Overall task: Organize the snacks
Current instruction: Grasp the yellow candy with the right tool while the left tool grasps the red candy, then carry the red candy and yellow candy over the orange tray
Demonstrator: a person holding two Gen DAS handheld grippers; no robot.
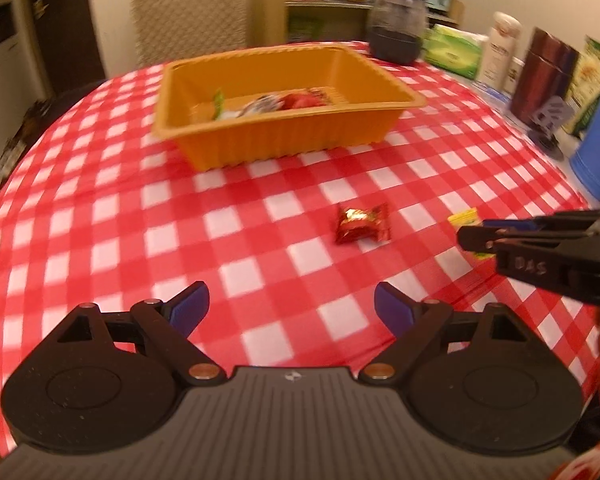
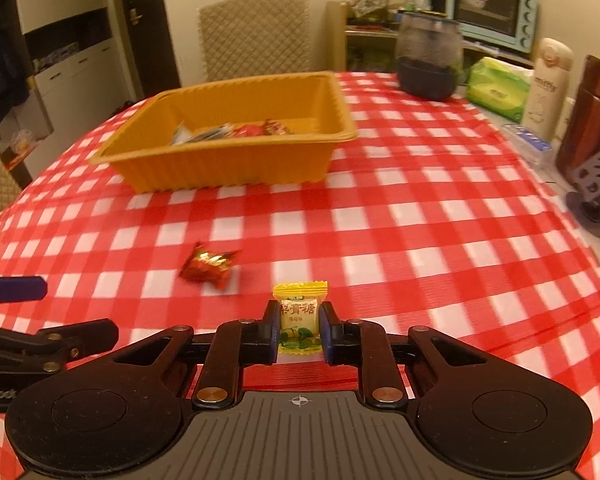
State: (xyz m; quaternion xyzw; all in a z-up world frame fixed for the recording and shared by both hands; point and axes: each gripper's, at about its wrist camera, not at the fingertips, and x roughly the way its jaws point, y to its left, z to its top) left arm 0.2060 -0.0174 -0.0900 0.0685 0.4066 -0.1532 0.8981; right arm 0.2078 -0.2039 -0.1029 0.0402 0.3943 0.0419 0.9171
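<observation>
- The right claw (image 2: 299, 330) is clenching a yellow wrapped candy (image 2: 299, 320) between its two pads, close to the near edge of the worktop (image 2: 420, 220), with the wrapper's crimped top sticking out ahead of the fingertips.
- The candy's long axis is running straight along the line the claw is pointing, so the pads are pressing on its two long sides.
- The left claw (image 1: 292, 308) is hanging released, its blue pads standing wide apart with nothing between them, over the checked cloth near the same edge.
- A red foil-wrapped candy (image 1: 362, 225) is lying loose on the cloth, ahead of the left claw and a little to its right, between the two claws; its long axis is lying roughly crosswise to the left claw's pointing line.
- Judging from both views, the left claw is sitting nearer to that red candy, and the right one is already occupied.
- Further on, toward the middle of the worktop, the orange ribbed tray (image 2: 220, 168) is already holding several wrapped snacks (image 2: 236, 130).
- From the right claw the tray is lying ahead and to the left, well apart, so the coming carry probably needs to travel forward and leftward over the tray's near rim before letting go.
- A dark jar (image 2: 428, 60) and a green tissue pack (image 2: 498, 88) are standing along the far right edge.
</observation>
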